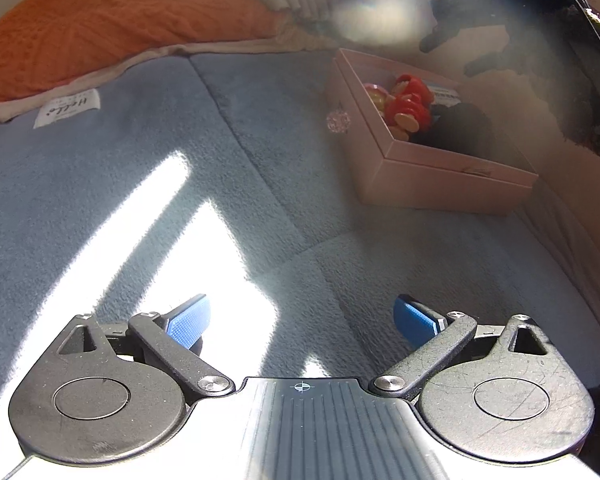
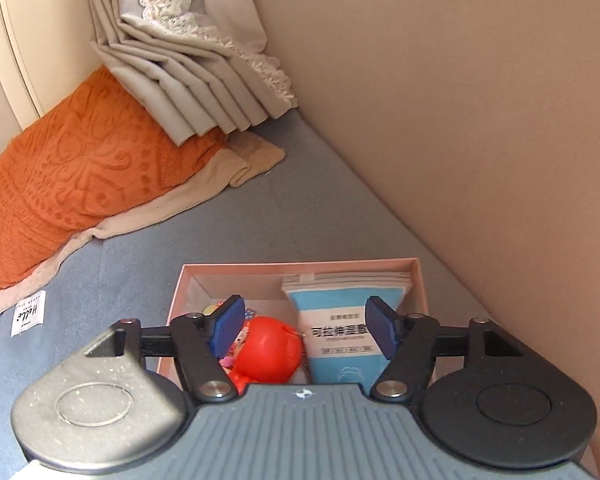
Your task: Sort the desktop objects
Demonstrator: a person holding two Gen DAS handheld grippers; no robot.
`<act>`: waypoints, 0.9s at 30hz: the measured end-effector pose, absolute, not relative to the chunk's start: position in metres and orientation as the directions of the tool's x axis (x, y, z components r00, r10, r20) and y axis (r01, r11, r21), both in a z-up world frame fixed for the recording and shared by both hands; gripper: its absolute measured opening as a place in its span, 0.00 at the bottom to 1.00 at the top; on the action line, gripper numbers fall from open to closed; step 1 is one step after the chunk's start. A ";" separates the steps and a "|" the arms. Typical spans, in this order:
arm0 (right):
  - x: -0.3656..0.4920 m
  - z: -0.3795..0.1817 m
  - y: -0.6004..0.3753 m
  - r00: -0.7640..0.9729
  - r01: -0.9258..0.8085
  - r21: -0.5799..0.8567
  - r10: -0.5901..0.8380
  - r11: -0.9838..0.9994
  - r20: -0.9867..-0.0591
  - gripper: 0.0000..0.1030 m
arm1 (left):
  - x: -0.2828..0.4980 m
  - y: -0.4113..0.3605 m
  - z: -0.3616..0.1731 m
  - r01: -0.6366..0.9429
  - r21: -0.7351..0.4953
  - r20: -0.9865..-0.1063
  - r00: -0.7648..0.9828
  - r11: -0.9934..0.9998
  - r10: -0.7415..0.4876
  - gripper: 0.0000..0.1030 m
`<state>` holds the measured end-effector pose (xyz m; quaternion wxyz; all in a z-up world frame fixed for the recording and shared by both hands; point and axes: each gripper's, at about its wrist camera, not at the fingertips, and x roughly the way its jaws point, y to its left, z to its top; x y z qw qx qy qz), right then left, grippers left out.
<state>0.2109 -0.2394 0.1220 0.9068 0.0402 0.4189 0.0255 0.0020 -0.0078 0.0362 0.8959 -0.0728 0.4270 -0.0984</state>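
Pink box (image 2: pixel 300 270) sits just beyond the right gripper (image 2: pixel 306 330), whose fingers are apart and empty over the toy (image 2: pixel 270 350). Left gripper (image 1: pixel 302 322), likewise spread and empty, has the box well ahead to its right, so the right is nearer.

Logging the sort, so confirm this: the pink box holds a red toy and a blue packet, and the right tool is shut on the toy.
Wrong on the grip. The right tool is open, above the red toy and blue packet in the pink box, holding nothing, as the right wrist view shows.

blanket (image 1: pixel 120 184) bare leftward | pink box (image 1: pixel 440 168) blocks right | wall (image 2: pixel 460 120) beyond
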 end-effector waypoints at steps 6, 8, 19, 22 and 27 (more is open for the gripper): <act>0.172 0.118 -0.288 0.655 0.052 0.082 0.027 0.995 -0.755 0.88 | -0.001 -0.015 0.037 0.137 -0.163 -0.740 0.638 0.977 -0.213 0.98; 0.147 0.114 -0.301 0.654 0.052 0.118 0.055 0.992 -0.754 0.92 | -0.001 -0.015 0.036 0.129 -0.150 -0.743 0.640 0.980 -0.198 0.98; 0.000 0.064 -0.232 0.615 0.244 0.173 -0.014 0.954 -0.788 1.00 | -0.005 -0.013 0.024 0.105 0.017 -0.687 0.724 0.994 -0.065 1.00; -0.012 0.025 -0.207 0.542 0.313 0.119 -0.075 0.942 -0.837 1.00 | -0.004 -0.003 0.025 0.077 -0.020 -0.662 0.746 0.997 -0.071 1.00; -0.051 -0.010 -0.159 0.734 0.270 -0.125 -0.288 0.955 -0.616 1.00 | -0.006 0.006 0.028 0.046 0.001 -0.590 0.807 0.999 -0.037 1.00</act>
